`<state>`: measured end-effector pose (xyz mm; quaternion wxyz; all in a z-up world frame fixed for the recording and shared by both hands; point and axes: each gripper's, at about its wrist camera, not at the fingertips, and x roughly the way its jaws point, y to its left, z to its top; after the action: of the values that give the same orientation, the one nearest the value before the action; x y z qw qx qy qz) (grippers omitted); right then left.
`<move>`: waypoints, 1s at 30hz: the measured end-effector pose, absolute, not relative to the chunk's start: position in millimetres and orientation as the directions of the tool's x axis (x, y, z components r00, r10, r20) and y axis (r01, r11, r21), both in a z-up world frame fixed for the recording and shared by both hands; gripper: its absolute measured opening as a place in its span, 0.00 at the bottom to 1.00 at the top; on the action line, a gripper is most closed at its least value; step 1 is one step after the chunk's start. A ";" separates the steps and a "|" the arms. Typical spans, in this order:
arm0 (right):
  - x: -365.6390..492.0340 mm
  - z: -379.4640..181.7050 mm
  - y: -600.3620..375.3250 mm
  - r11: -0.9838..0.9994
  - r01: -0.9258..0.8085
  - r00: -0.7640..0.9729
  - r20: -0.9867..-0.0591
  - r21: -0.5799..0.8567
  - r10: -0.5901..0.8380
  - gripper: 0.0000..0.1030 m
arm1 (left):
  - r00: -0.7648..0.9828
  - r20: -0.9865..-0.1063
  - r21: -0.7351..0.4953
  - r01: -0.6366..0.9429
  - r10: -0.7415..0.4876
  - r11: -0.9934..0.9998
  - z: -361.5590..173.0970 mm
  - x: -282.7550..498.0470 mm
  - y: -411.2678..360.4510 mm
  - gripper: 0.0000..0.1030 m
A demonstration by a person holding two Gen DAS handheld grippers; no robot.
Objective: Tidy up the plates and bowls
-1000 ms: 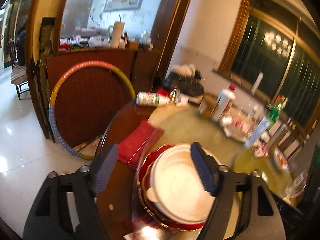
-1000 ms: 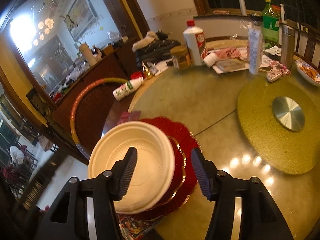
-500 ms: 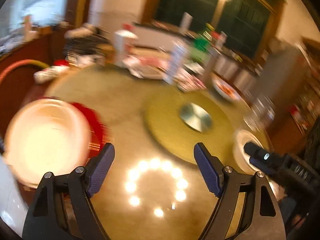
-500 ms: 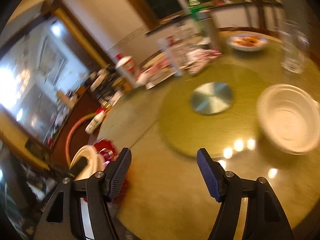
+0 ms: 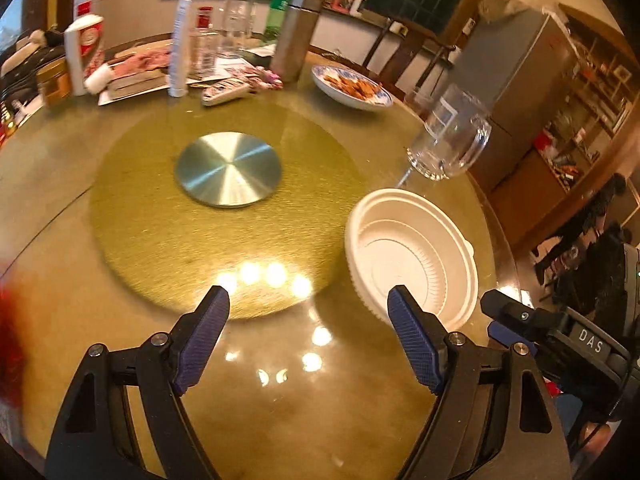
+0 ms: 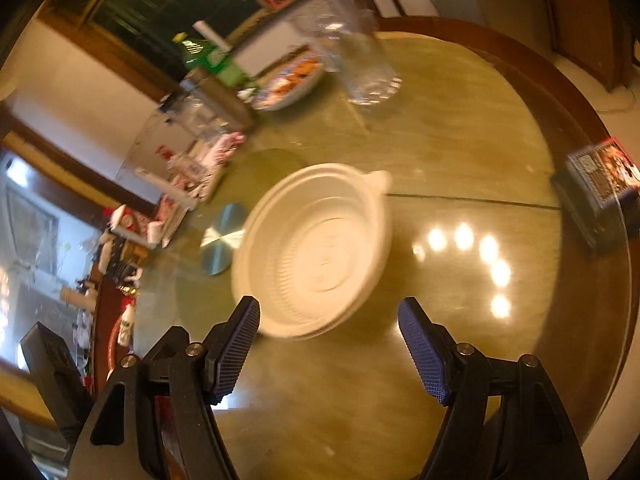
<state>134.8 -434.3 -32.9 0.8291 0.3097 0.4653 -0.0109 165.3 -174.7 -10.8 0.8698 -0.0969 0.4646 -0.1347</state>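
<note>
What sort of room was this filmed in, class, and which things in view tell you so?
Most likely a home dining room. A big round table carries a turning tray at its middle, a dish of food sits among bottles at the far side, and a white bowl waits to be tidied.

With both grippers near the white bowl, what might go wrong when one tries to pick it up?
1. The clear glass stands just beyond the white bowl; a reach past the bowl could knock it over.
2. The right gripper, its fingers opening and empty, and the left gripper are close together, so they might collide.
3. The bowl looks light and could slide on the glossy table.
</note>
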 end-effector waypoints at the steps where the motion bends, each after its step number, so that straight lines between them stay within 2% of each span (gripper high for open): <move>1: 137.1 -35.5 -435.4 0.808 0.311 0.564 -0.782 0.500 0.266 0.72 | 0.535 -0.783 -0.284 0.147 -0.317 0.948 -12.2 167.3 -179.8 0.79; 9: 155.2 -52.2 -445.5 0.787 0.337 0.558 -0.783 0.517 0.276 0.72 | 0.523 -0.802 -0.235 0.167 -0.288 0.958 -29.0 182.6 -208.5 0.79; 12: 157.7 -56.5 -445.4 0.784 0.338 0.558 -0.782 0.521 0.279 0.67 | 0.528 -0.801 -0.227 0.167 -0.281 0.960 -35.2 184.6 -211.5 0.79; 13: 158.6 -57.0 -444.1 0.787 0.339 0.556 -0.784 0.516 0.275 0.58 | 0.533 -0.800 -0.221 0.164 -0.275 0.961 -36.7 185.6 -212.0 0.79; 14: 160.6 -59.0 -442.5 0.793 0.342 0.548 -0.793 0.504 0.267 0.42 | 0.532 -0.802 -0.213 0.168 -0.270 0.962 -38.1 186.2 -212.2 0.63; 15: 162.8 -62.7 -440.2 0.796 0.349 0.532 -0.804 0.494 0.265 0.32 | 0.531 -0.804 -0.192 0.190 -0.265 0.963 -39.1 186.7 -213.5 0.48; 16: 164.4 -65.6 -437.9 0.789 0.337 0.532 -0.795 0.514 0.291 0.14 | 0.522 -0.805 -0.181 0.233 -0.280 0.955 -40.0 186.9 -216.3 0.23; 17: 165.6 -66.8 -435.3 0.780 0.318 0.539 -0.779 0.539 0.319 0.13 | 0.517 -0.809 -0.174 0.246 -0.281 0.954 -40.2 186.1 -217.0 0.14; 19: 163.3 -60.7 -422.0 0.794 0.302 0.562 -0.771 0.527 0.299 0.09 | 0.535 -0.805 -0.157 0.227 -0.257 0.961 -39.1 181.8 -211.3 0.14; 25: 163.2 -45.7 -386.3 0.800 0.243 0.614 -0.726 0.548 0.311 0.08 | 0.593 -0.766 -0.184 0.168 -0.248 0.968 -28.4 175.9 -170.8 0.14; 30: 165.8 -37.4 -350.4 0.802 0.185 0.662 -0.675 0.568 0.326 0.08 | 0.678 -0.709 -0.174 0.101 -0.196 0.980 -17.9 167.2 -134.4 0.14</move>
<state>165.8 -350.4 -37.4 0.8566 0.3122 0.4088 0.0412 167.2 -134.4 -17.9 0.9139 -0.0604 0.3932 -0.0810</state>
